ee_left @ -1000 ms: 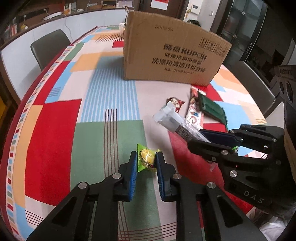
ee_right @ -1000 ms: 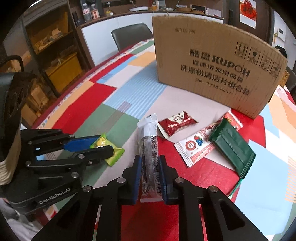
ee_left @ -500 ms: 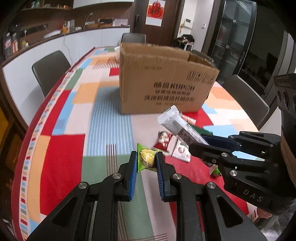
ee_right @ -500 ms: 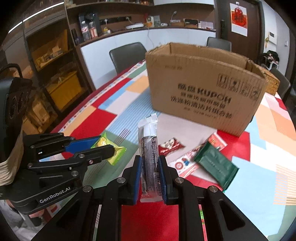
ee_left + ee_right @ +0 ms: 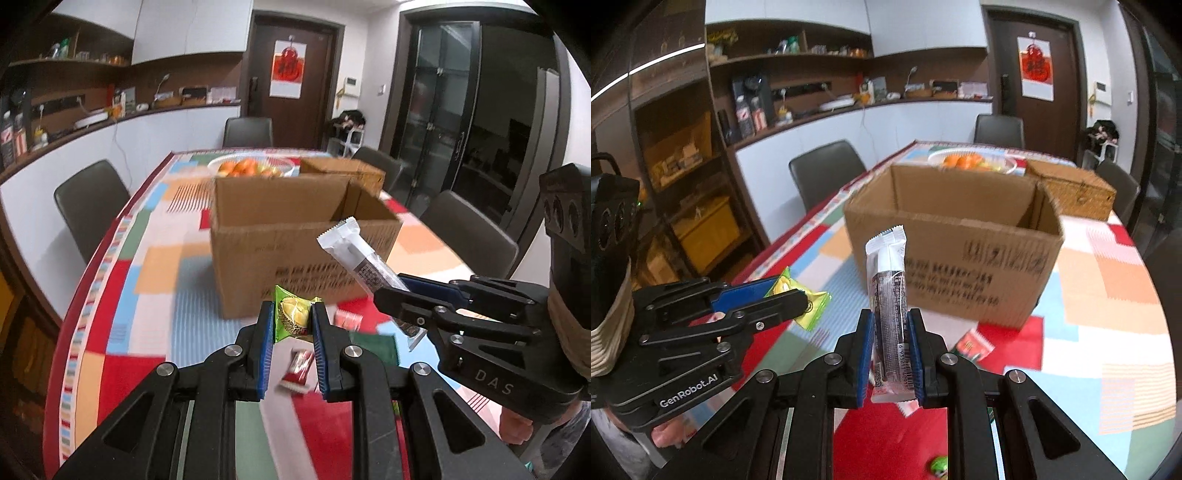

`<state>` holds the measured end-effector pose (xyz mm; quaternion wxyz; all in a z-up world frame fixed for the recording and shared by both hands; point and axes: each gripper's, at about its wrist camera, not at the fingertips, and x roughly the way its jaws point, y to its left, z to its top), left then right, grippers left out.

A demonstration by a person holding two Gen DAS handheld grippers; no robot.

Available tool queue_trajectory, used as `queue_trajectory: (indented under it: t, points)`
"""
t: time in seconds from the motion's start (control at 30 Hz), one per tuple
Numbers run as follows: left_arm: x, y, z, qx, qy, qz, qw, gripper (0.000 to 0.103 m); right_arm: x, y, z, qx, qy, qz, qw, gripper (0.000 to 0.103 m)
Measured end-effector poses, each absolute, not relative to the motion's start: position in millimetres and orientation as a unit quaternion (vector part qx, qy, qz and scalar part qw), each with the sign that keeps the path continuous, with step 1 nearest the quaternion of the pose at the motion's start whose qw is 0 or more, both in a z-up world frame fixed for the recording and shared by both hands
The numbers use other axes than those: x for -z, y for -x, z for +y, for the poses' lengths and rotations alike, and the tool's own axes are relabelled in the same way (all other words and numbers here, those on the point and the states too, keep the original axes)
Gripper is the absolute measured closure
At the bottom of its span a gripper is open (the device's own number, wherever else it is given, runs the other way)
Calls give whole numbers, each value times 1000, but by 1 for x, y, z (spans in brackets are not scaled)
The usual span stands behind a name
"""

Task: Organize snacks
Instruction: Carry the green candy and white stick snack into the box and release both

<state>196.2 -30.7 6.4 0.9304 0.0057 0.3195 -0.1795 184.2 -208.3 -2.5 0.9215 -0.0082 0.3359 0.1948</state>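
Tablecloth [image 5: 110, 295] in bright squares covers our big table, and the open cardboard box [image 5: 295, 236] stands on it, ahead of both grippers. We see no snacks inside yet, though its floor is hidden. Our right gripper [image 5: 891, 354] is squeezed tight on a long white and black snack bar [image 5: 889, 280]. Our left gripper [image 5: 293, 332] is pinched on a small green durian candy packet [image 5: 291, 315]. Both hang above the table. A red packet [image 5: 298, 365] and a dark green packet [image 5: 373, 345] lie below, so most work is left.
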Motion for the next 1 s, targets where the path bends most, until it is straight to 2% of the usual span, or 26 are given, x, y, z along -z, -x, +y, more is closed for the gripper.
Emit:
queue_trajectory:
  t: [0.37,0.63,1.0]
  points:
    - [-57,-229,-50,198,0,265,944,82,-49,-214,-227,-176,-16,285,942,83]
    - [-85,-260,-56,189,-11,237,953,82,-70,-247,-235,-167,-25,277,946,83]
    - [-84,-316,-61,172,-16,259,950,82,-71,-300,-245,-143,-34,305,941,83]
